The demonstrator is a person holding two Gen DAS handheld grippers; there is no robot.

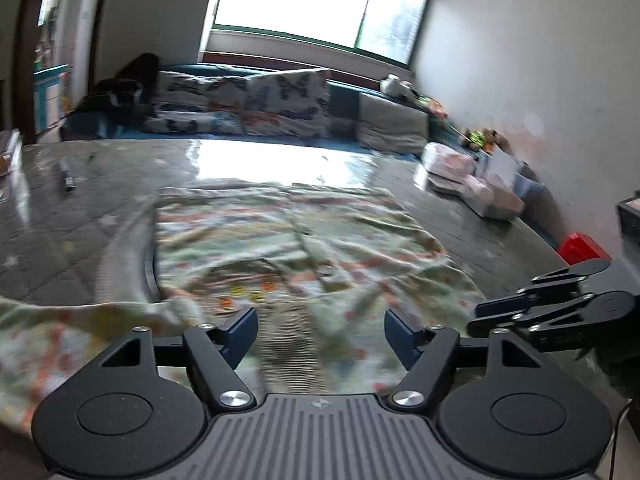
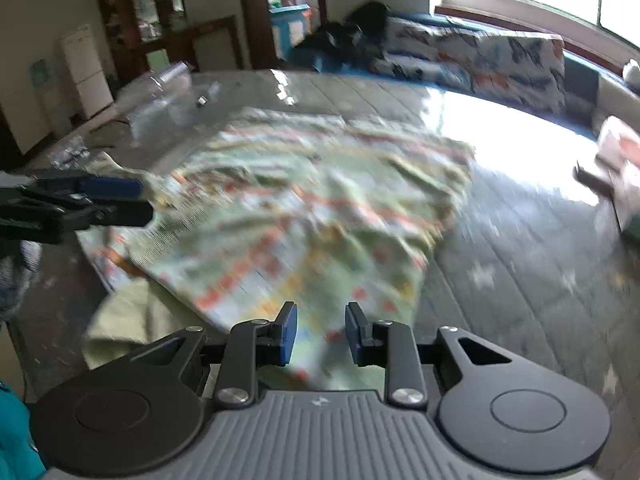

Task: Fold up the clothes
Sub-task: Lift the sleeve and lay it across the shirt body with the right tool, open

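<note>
Two grippers hang over one patterned cloth that lies spread and rumpled on a dark quilted mat; every place below is given from that cloth.

From the left wrist view, well left of the cloth, a small dark object lies on the mat. At the cloth's near left corner a loose flap trails off toward the left edge of the picture. The left gripper hovers at the cloth's near edge with its jaws wide apart, nothing between the blue pads but the fabric below; whether the pads touch the cloth the blur does not tell. Beyond the cloth's far edge, printed cushions sit under a bright window. Right of the cloth, pale packages stand near the wall, and a red box lies nearer. The right gripper reaches in just beside the cloth's near right corner.

From the right wrist view, a clear plastic bag lies beyond the cloth's far left corner. The right gripper's jaws stand a little apart above the cloth's near edge, clamped on nothing.
</note>
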